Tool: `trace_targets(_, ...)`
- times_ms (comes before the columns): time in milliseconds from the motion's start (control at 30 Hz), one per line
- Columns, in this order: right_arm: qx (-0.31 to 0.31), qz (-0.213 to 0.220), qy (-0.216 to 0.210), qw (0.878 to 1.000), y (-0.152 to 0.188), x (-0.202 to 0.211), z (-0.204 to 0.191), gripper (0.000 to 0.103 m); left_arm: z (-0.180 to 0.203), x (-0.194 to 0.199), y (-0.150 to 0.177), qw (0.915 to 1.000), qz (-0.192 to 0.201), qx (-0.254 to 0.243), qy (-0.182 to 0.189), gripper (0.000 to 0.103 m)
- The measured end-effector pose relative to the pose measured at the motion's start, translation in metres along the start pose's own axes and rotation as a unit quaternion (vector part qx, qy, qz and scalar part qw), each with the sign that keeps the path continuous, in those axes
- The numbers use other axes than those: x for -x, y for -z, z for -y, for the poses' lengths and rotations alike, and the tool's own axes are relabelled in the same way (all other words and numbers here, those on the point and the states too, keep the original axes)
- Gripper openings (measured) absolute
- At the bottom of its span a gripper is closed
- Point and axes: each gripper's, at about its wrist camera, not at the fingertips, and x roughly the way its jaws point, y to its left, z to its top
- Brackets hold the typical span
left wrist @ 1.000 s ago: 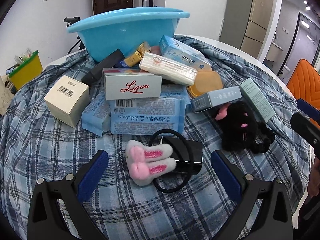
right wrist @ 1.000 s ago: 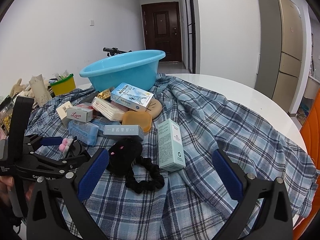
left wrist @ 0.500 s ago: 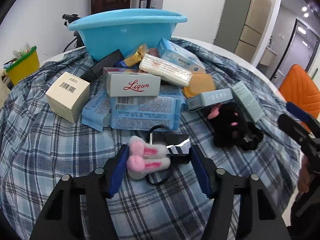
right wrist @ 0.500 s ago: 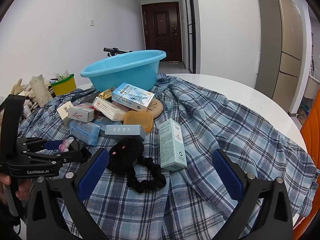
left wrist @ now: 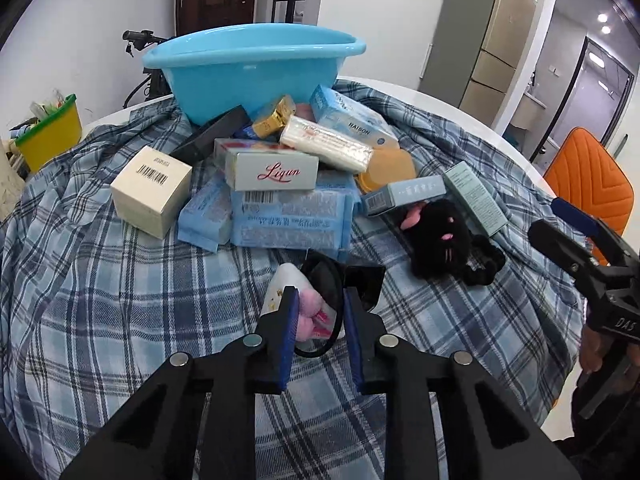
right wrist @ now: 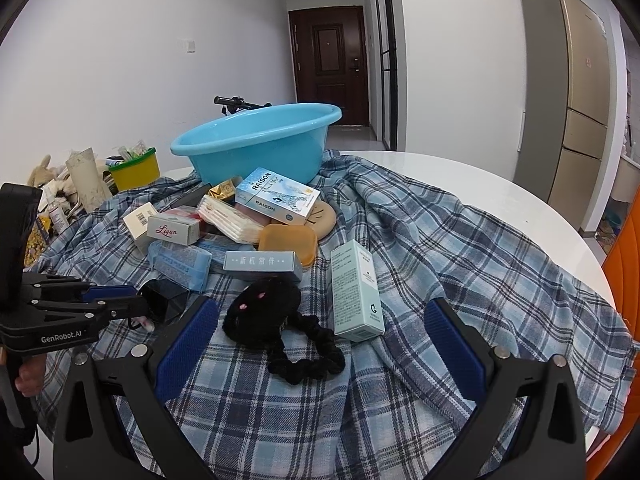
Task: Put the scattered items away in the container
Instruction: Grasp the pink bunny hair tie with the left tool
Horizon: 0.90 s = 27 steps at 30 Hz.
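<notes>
My left gripper (left wrist: 319, 298) is shut on a pink-and-white plush bunny hair tie (left wrist: 310, 314) with its black elastic loop, lifted a little off the plaid cloth (left wrist: 120, 300). It also shows at the left of the right wrist view (right wrist: 136, 306). My right gripper (right wrist: 320, 336) is open and empty, just in front of a black plush hair tie (right wrist: 264, 312). The blue basin (left wrist: 252, 68) stands at the far side, behind a pile of boxes and packets; it also shows in the right wrist view (right wrist: 260, 142).
The pile holds a "Ligun" box (left wrist: 272, 170), a cream barcode box (left wrist: 150, 190), blue tissue packs (left wrist: 292, 220), a "Raison" box (right wrist: 276, 196), an orange soap case (right wrist: 288, 240) and a tall mint box (right wrist: 356, 292). A yellow bin (left wrist: 50, 136) and an orange chair (left wrist: 588, 180) flank the table.
My left gripper has closed from wide open onto the bunny hair tie and raised it slightly. My right gripper has stayed open and nearly still.
</notes>
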Motion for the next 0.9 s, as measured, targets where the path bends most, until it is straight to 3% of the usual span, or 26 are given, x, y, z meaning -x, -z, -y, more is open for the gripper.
trace_targets(133, 0.001, 0.003, 0.001, 1.0, -0.001, 0.002, 0.0, 0.103, 0.001, 0.003, 0.003, 1.0, 0.004, -0.003, 0.002, 0.03)
trace_targets(200, -0.002, 0.005, 0.001, 1.0, -0.002, 0.002, 0.001, 0.103, 0.0, 0.006, 0.005, 0.9999, 0.009, -0.006, -0.005, 0.061)
trace_targets(267, -0.004, 0.004, -0.001, 1.0, -0.002, 0.001, 0.001, 0.103, -0.002, 0.011, 0.007, 0.9996, 0.022, -0.01, -0.011, 0.071)
trace_targets(433, -0.003, -0.003, -0.007, 1.0, -0.001, -0.003, -0.002, 0.103, -0.001, 0.016, 0.008, 0.9989, 0.024, -0.04, -0.01, 0.074)
trace_targets(567, 0.004, -0.004, -0.006, 1.0, -0.001, -0.002, -0.004, 0.103, 0.004, 0.006, 0.008, 0.9968, 0.003, -0.08, 0.005, 0.076)
trace_targets(667, 0.001, -0.001, -0.001, 1.0, -0.002, -0.001, 0.0, 0.103, 0.004, -0.002, 0.005, 0.9936, -0.015, -0.111, -0.015, 0.076)
trace_targets(900, -0.028, -0.01, -0.008, 1.0, -0.004, -0.007, 0.009, 0.103, 0.0, -0.013, 0.001, 0.9883, -0.036, -0.147, -0.02, 0.076)
